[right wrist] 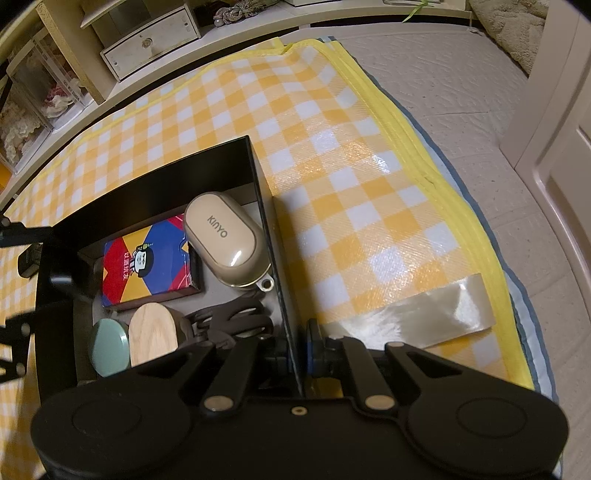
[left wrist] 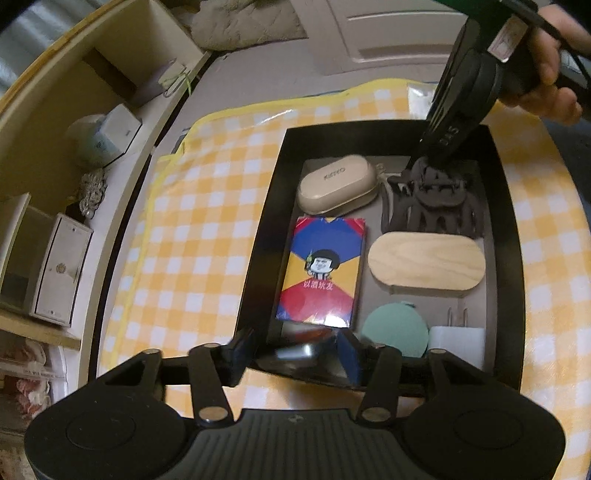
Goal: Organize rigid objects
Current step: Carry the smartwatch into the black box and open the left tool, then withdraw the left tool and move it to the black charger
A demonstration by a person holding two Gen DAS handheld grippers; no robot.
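Note:
A black open box (left wrist: 280, 155) sits on a yellow checked mat (left wrist: 199, 221). It holds a beige KINYO case (left wrist: 338, 188), a colourful card box (left wrist: 321, 273), a dark hair claw (left wrist: 432, 203), a wooden oval (left wrist: 424, 264), a green disc (left wrist: 395, 330) and a white plug adapter (left wrist: 456, 341). My left gripper (left wrist: 295, 354) straddles the box's near-left wall, jaws apart. My right gripper (right wrist: 295, 350) straddles the box's right wall (right wrist: 266, 229), one finger inside next to the hair claw (right wrist: 232, 317), and shows in the left wrist view (left wrist: 439, 147). The case (right wrist: 225, 240) and card box (right wrist: 147, 258) lie ahead.
A shelf unit with a small white drawer box (left wrist: 61, 269) and a jar (left wrist: 96, 140) stands left of the mat. A white door (right wrist: 554, 140) and a cushion (right wrist: 513, 29) are beyond the mat. A clear tape strip (right wrist: 424, 314) lies on the mat's edge.

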